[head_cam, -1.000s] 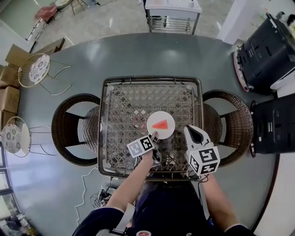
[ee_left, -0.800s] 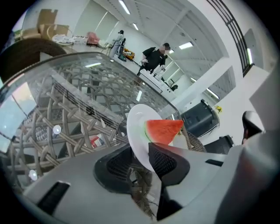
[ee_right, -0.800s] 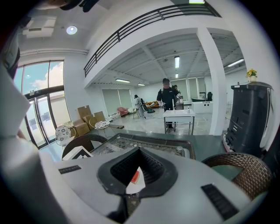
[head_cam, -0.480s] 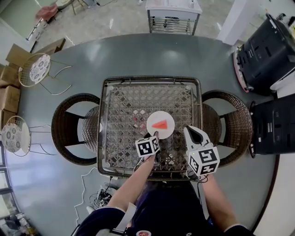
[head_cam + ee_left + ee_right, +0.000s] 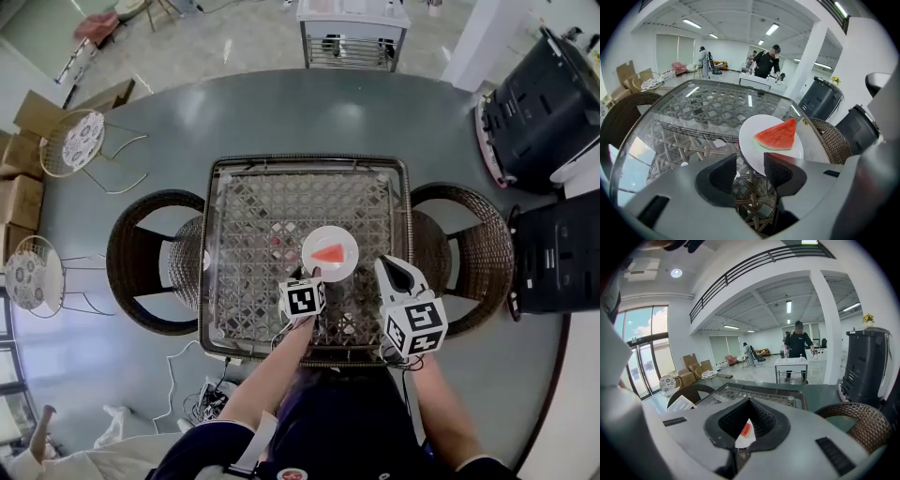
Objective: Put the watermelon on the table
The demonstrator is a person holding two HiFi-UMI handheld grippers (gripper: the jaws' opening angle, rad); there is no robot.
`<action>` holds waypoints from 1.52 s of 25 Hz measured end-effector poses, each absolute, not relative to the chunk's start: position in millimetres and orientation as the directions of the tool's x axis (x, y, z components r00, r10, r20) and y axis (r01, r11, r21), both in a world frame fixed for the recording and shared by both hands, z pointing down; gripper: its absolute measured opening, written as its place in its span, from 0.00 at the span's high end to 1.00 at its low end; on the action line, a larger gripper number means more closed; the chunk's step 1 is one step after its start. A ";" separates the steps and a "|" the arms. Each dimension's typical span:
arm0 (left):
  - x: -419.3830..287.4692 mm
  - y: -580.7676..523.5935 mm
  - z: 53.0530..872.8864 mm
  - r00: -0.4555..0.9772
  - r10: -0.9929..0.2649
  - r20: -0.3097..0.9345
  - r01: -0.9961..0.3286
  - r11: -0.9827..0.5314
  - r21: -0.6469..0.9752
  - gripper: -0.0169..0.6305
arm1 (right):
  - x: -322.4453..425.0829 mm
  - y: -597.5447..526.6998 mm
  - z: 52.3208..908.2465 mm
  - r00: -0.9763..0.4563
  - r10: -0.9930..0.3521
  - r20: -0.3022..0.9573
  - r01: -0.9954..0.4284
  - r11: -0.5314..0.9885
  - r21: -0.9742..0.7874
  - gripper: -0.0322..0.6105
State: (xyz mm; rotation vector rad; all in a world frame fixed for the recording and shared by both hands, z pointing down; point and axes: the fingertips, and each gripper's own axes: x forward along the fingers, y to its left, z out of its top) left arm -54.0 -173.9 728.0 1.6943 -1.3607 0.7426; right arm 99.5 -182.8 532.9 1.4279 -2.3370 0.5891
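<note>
1. The watermelon (image 5: 777, 136) is one red wedge with a green rind edge. It lies flat on a white plate (image 5: 749, 140), towards the plate's right side in the left gripper view.
2. Head view: the plate (image 5: 323, 236) with the watermelon (image 5: 328, 253) sits on the glass surface (image 5: 253, 211), right of centre and in the surface's lower half.
3. The surface is a glass sheet over a wicker lattice, square with rounded corners, mid-frame.
4. Left gripper (image 5: 750, 166): jaws apart with a moderate gap and nothing clamped. Wicker under the glass shows through the gap.
5. The plate's near rim sits right at the jaw tips. The right-hand pad overlaps the rim in frame, and I can't tell whether it touches.
6. Head view: the left gripper (image 5: 314, 278) is just below the plate, tips at its lower-left rim, with the marker cube lower in frame.
7. Right gripper (image 5: 749, 404): jaws nearly together, only a thin slit, holding nothing. A sliver of white plate and red wedge shows through the slit.
8. Head view: the right gripper (image 5: 392, 266) is to the plate's lower right, over the surface's lower-right part and clear of the plate.
9. Wicker chairs stand at mid-left (image 5: 141, 258) and mid-right (image 5: 480, 251) of the surface.
10. A person in black (image 5: 799, 343) stands at a white cart (image 5: 791, 363) in the centre background of the right gripper view.
</note>
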 end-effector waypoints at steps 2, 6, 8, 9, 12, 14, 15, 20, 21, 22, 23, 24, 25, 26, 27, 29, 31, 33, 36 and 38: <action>-61.1 -173.6 723.7 0.243 -0.494 0.835 -0.969 -0.077 0.237 0.71 | 97.8 -183.8 532.0 -0.441 -0.757 0.483 -0.895 0.411 -0.173 0.95; -72.7 -176.2 705.5 0.258 -0.530 0.808 -0.966 -0.120 0.229 0.71 | 92.9 -185.3 528.3 -0.449 -0.759 0.471 -0.891 0.419 -0.174 0.95; -76.2 -177.4 693.3 0.268 -0.551 0.790 -0.963 -0.147 0.224 0.71 | 91.3 -185.1 526.7 -0.451 -0.760 0.469 -0.890 0.420 -0.176 0.95; -77.1 -177.9 686.7 0.275 -0.563 0.779 -0.961 -0.160 0.224 0.71 | 90.5 -185.1 525.9 -0.452 -0.760 0.467 -0.890 0.421 -0.177 0.95; -75.5 -179.0 666.1 0.310 -0.597 0.740 -0.951 -0.207 0.231 0.71 | 87.1 -185.9 523.6 -0.460 -0.762 0.456 -0.886 0.427 -0.180 0.95; -71.9 -178.7 651.1 0.336 -0.617 0.711 -0.941 -0.243 0.234 0.71 | 84.3 -185.9 521.3 -0.465 -0.763 0.449 -0.883 0.432 -0.181 0.95; -69.6 -178.3 642.8 0.352 -0.627 0.695 -0.935 -0.263 0.237 0.72 | 82.5 -185.8 519.8 -0.468 -0.763 0.445 -0.882 0.435 -0.182 0.95; -55.8 -175.0 599.6 0.455 -0.663 0.595 -0.890 -0.365 0.274 0.72 | 70.4 -186.0 511.4 -0.485 -0.764 0.425 -0.873 0.454 -0.178 0.95; -53.8 -173.9 592.0 0.466 -0.669 0.579 -0.884 -0.379 0.273 0.76 | 68.5 -185.8 509.9 -0.489 -0.764 0.421 -0.871 0.459 -0.178 0.95; -52.2 -173.1 584.4 0.473 -0.676 0.565 -0.880 -0.392 0.268 0.81 | 66.8 -185.4 508.1 -0.493 -0.765 0.415 -0.868 0.463 -0.178 0.95; -50.6 -172.6 576.2 0.479 -0.684 0.550 -0.877 -0.404 0.261 0.85 | 64.8 -185.0 505.8 -0.498 -0.765 0.410 -0.866 0.468 -0.178 0.95; -48.8 -172.3 567.6 0.487 -0.692 0.533 -0.872 -0.416 0.257 0.89 | 62.7 -184.7 502.9 -0.503 -0.764 0.403 -0.862 0.474 -0.178 0.95; -46.7 -172.0 558.6 0.498 -0.699 0.513 -0.866 -0.430 0.255 0.92 | 60.5 -184.4 499.5 -0.509 -0.764 0.396 -0.859 0.481 -0.177 0.95; -44.2 -171.8 549.6 0.510 -0.705 0.493 -0.859 -0.443 0.256 0.94 | 58.3 -184.2 495.8 -0.516 -0.764 0.388 -0.855 0.489 -0.175 0.95; -41.4 -171.3 540.8 0.524 -0.708 0.473 -0.851 -0.457 0.259 0.96 | 56.0 -183.7 492.0 -0.522 -0.763 0.380 -0.851 0.496 -0.172 0.95; -35.6 -169.4 524.3 0.553 -0.710 0.436 -0.833 -0.486 0.265 0.96 | 51.5 -182.4 484.4 -0.533 -0.764 0.363 -0.844 0.509 -0.168 0.95; -29.3 -167.0 509.1 0.581 -0.708 0.401 -0.814 -0.515 0.269 0.96 | 48.2 -181.3 476.6 -0.540 -0.768 0.344 -0.840 0.517 -0.165 0.95; -23.1 -165.2 494.0 0.605 -0.709 0.362 -0.796 -0.542 0.269 0.96 | 45.6 -180.9 468.3 -0.547 -0.772 0.324 -0.836 0.526 -0.159 0.95; -16.0 -162.7 472.4 0.635 -0.708 0.307 -0.772 -0.574 0.274 0.96 | 41.6 -179.5 455.0 -0.557 -0.777 0.292 -0.829 0.540 -0.144 0.95; -12.3 -160.7 459.8 0.652 -0.704 0.281 -0.758 -0.593 0.272 0.96 | 39.7 -178.2 446.0 -0.562 -0.781 0.273 -0.826 0.547 -0.136 0.95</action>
